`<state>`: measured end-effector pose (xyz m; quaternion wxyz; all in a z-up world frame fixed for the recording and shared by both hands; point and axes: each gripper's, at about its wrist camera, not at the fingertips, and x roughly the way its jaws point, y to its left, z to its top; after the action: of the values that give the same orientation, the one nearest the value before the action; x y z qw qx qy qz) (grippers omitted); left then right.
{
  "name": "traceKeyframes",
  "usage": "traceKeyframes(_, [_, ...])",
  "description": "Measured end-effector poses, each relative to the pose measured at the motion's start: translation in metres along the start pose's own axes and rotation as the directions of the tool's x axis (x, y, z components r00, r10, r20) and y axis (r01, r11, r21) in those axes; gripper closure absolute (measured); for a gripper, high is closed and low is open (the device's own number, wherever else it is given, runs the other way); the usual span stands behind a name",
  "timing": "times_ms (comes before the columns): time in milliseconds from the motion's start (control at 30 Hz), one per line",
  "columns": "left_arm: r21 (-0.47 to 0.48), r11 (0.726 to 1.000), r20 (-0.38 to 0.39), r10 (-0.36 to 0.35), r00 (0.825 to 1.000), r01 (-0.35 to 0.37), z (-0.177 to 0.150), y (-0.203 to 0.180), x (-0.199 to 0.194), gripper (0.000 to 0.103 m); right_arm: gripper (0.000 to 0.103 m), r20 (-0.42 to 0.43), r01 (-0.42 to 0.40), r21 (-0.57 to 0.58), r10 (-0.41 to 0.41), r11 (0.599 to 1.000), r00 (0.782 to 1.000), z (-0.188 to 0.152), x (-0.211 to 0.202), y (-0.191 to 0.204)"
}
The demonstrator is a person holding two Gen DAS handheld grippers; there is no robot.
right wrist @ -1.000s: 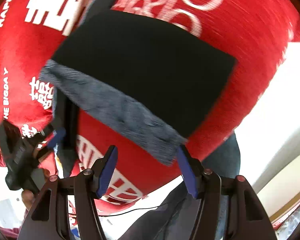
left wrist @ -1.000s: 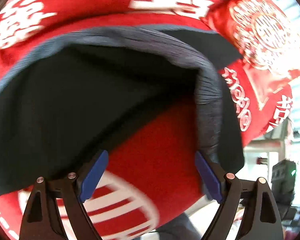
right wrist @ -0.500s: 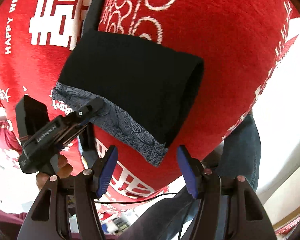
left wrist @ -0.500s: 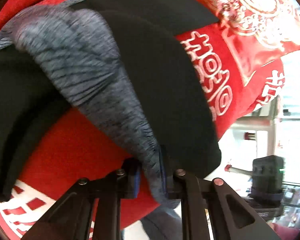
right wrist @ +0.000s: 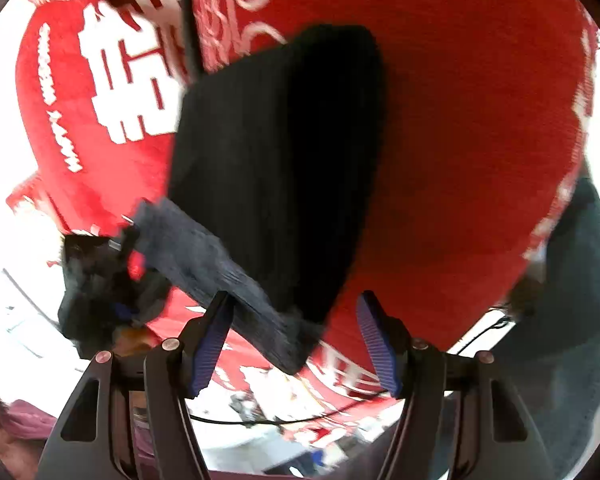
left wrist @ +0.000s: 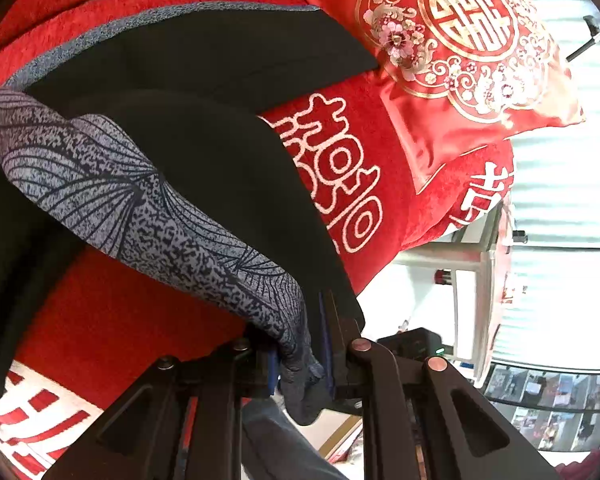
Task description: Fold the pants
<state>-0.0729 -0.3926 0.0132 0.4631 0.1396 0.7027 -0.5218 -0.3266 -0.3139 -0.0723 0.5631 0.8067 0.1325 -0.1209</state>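
Left gripper [left wrist: 300, 360] is clamped tight now, pinching the grey patterned waistband [left wrist: 148, 208] of the pants [left wrist: 220, 64]. A second ago those jaws were spread wide around the fabric's edge; half a second ago they had snapped together; and now the corner is bunched firmly between the pads, lifted clear of the red blanket [left wrist: 132, 312]. The waistband curls up and over, black cloth draping off it to the right, while the far part of the pants lies flat on the bed, reaching toward the red pillow [left wrist: 460, 60].

Over on the right view, it's all motion blur. The right gripper [right wrist: 296, 344] is spread open, jaws either side of the near waistband corner, nothing caught yet. It has swung in closer since the last look: the corner that sat just ahead of the fingers now hangs between them. The pants look already doubled over, a thick black slab with a rounded fold on the right. The left gripper shows in this view too, at the left end of the waistband.

So one corner is secured, the other lined up. My read: once the right closes, both ends of the waistband can be carried over for the next fold. The risk is a shallow bite on that blurred, moving edge.
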Motion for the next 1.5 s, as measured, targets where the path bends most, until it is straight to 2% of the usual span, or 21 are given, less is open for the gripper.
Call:
traceKeyframes(33, [0.004,1.0,0.003,0.015,1.0,-0.015,0.0,0.0,0.0,0.085,0.067,0.01,-0.018,0.008,0.018,1.0,1.0,0.002,-0.003,0.004])
traceKeyframes(67, [0.01,1.0,0.004,0.03,1.0,-0.03,-0.001,-0.001,0.0,0.085,0.079,0.008,-0.008,0.008,0.008,1.0,1.0,0.004,-0.005,0.011])
traceKeyframes(133, [0.023,0.997,0.024,0.074,0.997,-0.074,-0.003,-0.003,-0.006,0.085,0.086,0.0,0.024,-0.029,-0.024,0.999,1.0,0.007,-0.012,0.028])
traceKeyframes(400, [0.097,0.989,0.124,0.1,0.987,-0.112,0.025,-0.025,-0.03,0.085,0.086,-0.002,0.053,-0.244,-0.055,0.968,0.998,0.062,-0.045,0.138])
traceKeyframes(500, [0.087,0.983,0.182,0.142,0.973,-0.16,0.05,-0.031,-0.034,0.067,0.086,-0.012,0.107,-0.312,-0.116,0.944,0.993,0.107,-0.037,0.177])
traceKeyframes(567, [0.069,0.973,0.243,0.196,0.95,-0.218,0.065,-0.034,-0.043,0.045,0.086,-0.013,0.15,-0.338,-0.164,0.929,0.986,0.135,-0.029,0.198])
traceKeyframes(667, [0.05,0.97,0.297,0.212,0.931,-0.237,0.075,-0.031,-0.059,0.044,0.086,-0.016,0.193,-0.362,-0.214,0.912,0.977,0.179,-0.012,0.232])
traceKeyframes(767, [0.004,0.938,0.348,0.325,0.88,-0.348,0.076,-0.021,-0.071,0.021,0.082,-0.008,0.278,-0.409,-0.308,0.869,0.951,0.212,0.012,0.26])
traceKeyframes(800, [-0.025,0.924,0.359,0.365,0.859,-0.382,0.076,-0.014,-0.074,0.021,0.079,0.005,0.314,-0.421,-0.344,0.851,0.939,0.223,0.021,0.269])
traceKeyframes(833, [-0.057,0.911,0.35,0.401,0.847,-0.408,0.079,-0.003,-0.074,0.021,0.067,0.026,0.356,-0.438,-0.384,0.826,0.923,0.238,0.034,0.281])
traceKeyframes(867, [-0.083,0.9,0.334,0.43,0.839,-0.429,0.079,0.007,-0.071,0.021,0.042,0.044,0.377,-0.458,-0.403,0.805,0.914,0.247,0.041,0.288])
traceKeyframes(933, [-0.161,0.847,0.307,0.531,0.79,-0.507,0.081,0.033,-0.067,0.021,0.007,0.143,0.458,-0.556,-0.463,0.694,0.875,0.26,0.061,0.313])
traceKeyframes(1000, [-0.234,0.768,0.251,0.64,0.726,-0.596,0.08,0.063,-0.06,0.021,0.007,0.247,0.519,-0.665,-0.498,0.536,0.831,0.255,0.076,0.335])
traceKeyframes(1033, [-0.267,0.74,0.224,0.67,0.707,-0.617,0.078,0.077,-0.057,0.021,0.007,0.257,0.521,-0.692,-0.504,0.5,0.825,0.25,0.08,0.338])
traceKeyframes(1100, [-0.329,0.697,0.167,0.707,0.687,-0.637,0.074,0.106,-0.051,0.021,0.007,0.253,0.523,-0.719,-0.529,0.457,0.81,0.236,0.085,0.331])
traceKeyframes(1167, [-0.352,0.672,0.122,0.723,0.68,-0.652,0.07,0.121,-0.043,0.021,0.01,0.268,0.571,-0.705,-0.588,0.42,0.763,0.232,0.089,0.312])
traceKeyframes(1233, [-0.366,0.664,0.093,0.723,0.685,-0.652,0.062,0.131,-0.037,0.021,0.023,0.24,0.591,-0.672,-0.624,0.446,0.744,0.232,0.084,0.283])
traceKeyframes(1267, [-0.371,0.668,0.089,0.717,0.691,-0.645,0.059,0.135,-0.035,0.021,0.038,0.207,0.596,-0.639,-0.637,0.487,0.743,0.235,0.081,0.265])
traceKeyframes(1333, [-0.378,0.676,0.103,0.709,0.698,-0.632,0.053,0.137,-0.035,0.021,0.048,0.138,0.59,-0.549,-0.633,0.591,0.762,0.246,0.076,0.236])
traceKeyframes(1400, [-0.377,0.68,0.105,0.706,0.7,-0.629,0.053,0.141,-0.034,0.021,0.049,0.124,0.566,-0.506,-0.595,0.65,0.794,0.253,0.075,0.223])
traceKeyframes(1500, [-0.381,0.684,0.108,0.701,0.705,-0.622,0.054,0.144,-0.034,0.021,0.049,0.118,0.535,-0.512,-0.562,0.672,0.819,0.257,0.083,0.219])
